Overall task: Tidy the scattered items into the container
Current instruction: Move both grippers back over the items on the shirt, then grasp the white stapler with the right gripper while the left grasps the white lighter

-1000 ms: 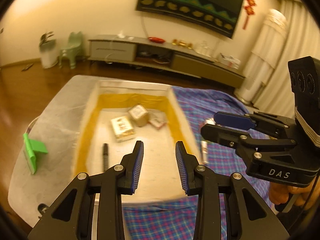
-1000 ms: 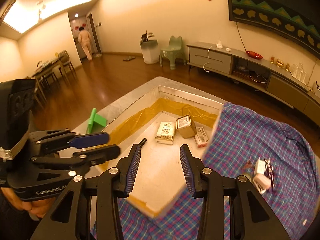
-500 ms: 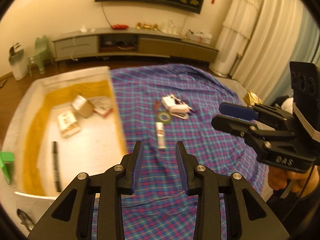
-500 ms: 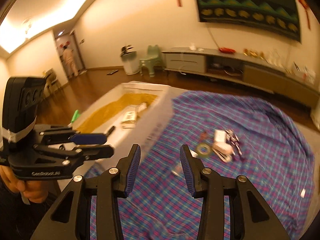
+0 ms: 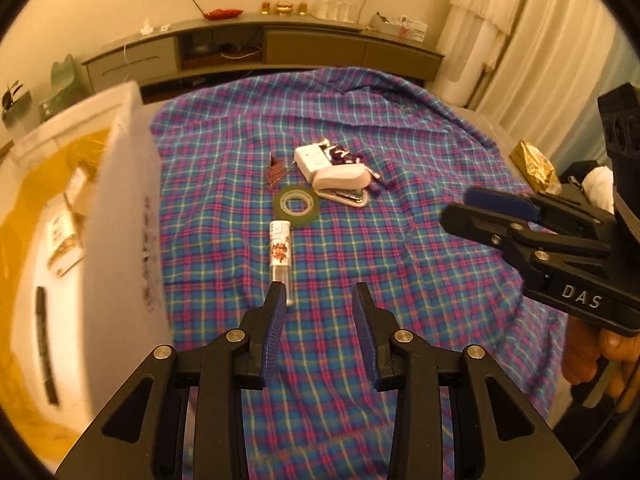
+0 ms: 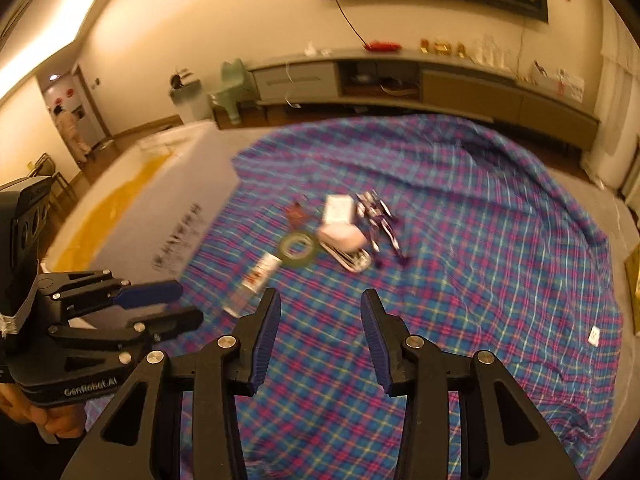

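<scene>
Plaid cloth [image 5: 400, 184] covered the table, with the white container [image 5: 124, 208] at its left edge, blurred and partly cut off. I had my left gripper [image 5: 320, 304] and right gripper [image 6: 318, 312] hovering with jaws released, holding nothing. Mid-cloth lay a small bottle [image 5: 281, 254], a tape roll [image 5: 297, 204] and a stapler [image 5: 342, 184]; the purple clutter [image 5: 344, 155] beside it I couldn't identify.

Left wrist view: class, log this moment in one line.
left claw: open, empty | right claw: open, empty | nearest: tube | box: left
</scene>
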`<action>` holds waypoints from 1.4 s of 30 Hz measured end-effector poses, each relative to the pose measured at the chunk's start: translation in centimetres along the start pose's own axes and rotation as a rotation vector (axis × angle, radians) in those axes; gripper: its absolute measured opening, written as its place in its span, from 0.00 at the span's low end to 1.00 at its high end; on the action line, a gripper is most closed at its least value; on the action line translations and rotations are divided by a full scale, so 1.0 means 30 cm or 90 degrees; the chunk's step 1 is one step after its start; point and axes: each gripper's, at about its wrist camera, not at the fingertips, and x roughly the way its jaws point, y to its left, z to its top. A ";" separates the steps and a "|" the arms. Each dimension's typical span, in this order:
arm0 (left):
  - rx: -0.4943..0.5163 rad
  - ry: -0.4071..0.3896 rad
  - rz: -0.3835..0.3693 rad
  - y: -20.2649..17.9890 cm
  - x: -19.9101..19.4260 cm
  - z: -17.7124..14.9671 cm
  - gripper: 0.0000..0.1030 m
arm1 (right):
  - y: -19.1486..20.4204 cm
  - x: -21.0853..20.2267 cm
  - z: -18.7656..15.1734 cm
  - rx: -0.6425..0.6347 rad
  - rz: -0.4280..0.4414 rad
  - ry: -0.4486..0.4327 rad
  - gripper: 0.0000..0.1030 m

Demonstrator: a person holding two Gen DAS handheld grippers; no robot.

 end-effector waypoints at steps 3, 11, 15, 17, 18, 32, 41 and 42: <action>-0.015 0.015 -0.001 0.024 0.074 0.011 0.36 | -0.045 0.063 -0.004 0.009 -0.004 0.024 0.43; -0.018 0.033 -0.008 0.041 0.179 0.052 0.37 | -0.082 0.206 0.062 -0.027 0.001 0.026 0.52; -0.015 0.032 -0.011 0.032 0.210 0.073 0.37 | -0.052 0.275 0.115 -0.064 0.003 0.021 0.52; -0.016 0.032 -0.008 0.038 0.223 0.079 0.38 | -0.035 0.306 0.139 -0.087 -0.002 0.018 0.52; -0.016 0.034 -0.008 0.042 0.233 0.082 0.39 | -0.032 0.324 0.148 -0.095 0.001 0.021 0.52; 0.018 0.002 0.020 0.042 0.269 0.083 0.19 | -0.019 0.462 0.135 -0.166 0.058 0.077 0.27; 0.004 -0.015 0.011 0.030 0.215 0.093 0.19 | -0.057 0.366 0.142 -0.060 0.044 0.067 0.27; 0.004 -0.019 0.007 0.024 0.200 0.096 0.19 | -0.059 0.350 0.143 -0.054 0.045 0.064 0.27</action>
